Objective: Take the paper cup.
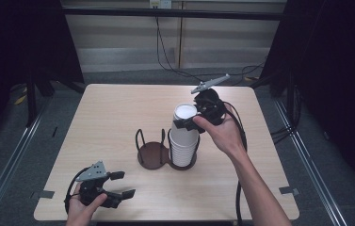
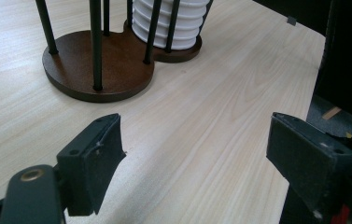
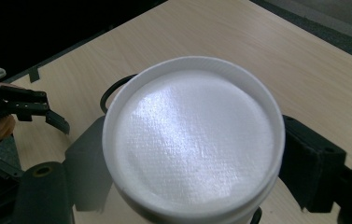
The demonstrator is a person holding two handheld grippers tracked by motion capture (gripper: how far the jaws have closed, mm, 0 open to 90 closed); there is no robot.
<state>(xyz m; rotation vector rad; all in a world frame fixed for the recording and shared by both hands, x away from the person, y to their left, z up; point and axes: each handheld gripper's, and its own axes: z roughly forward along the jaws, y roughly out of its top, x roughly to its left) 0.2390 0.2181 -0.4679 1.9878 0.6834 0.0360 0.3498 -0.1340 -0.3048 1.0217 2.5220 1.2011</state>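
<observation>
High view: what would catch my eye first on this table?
Mid-table, a tall stack of white paper cups stands upside down in the right ring of a dark wooden two-ring cup holder. The right gripper clamps the top cup, its black jaws on either side. Near the table's front left corner, the left gripper hangs open, holding nothing.

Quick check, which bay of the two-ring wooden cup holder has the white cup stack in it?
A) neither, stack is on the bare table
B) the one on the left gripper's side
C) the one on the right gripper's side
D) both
C: in the high view the cup stack stands in the cup holder ring nearer the right gripper; the other ring stands empty.
</observation>
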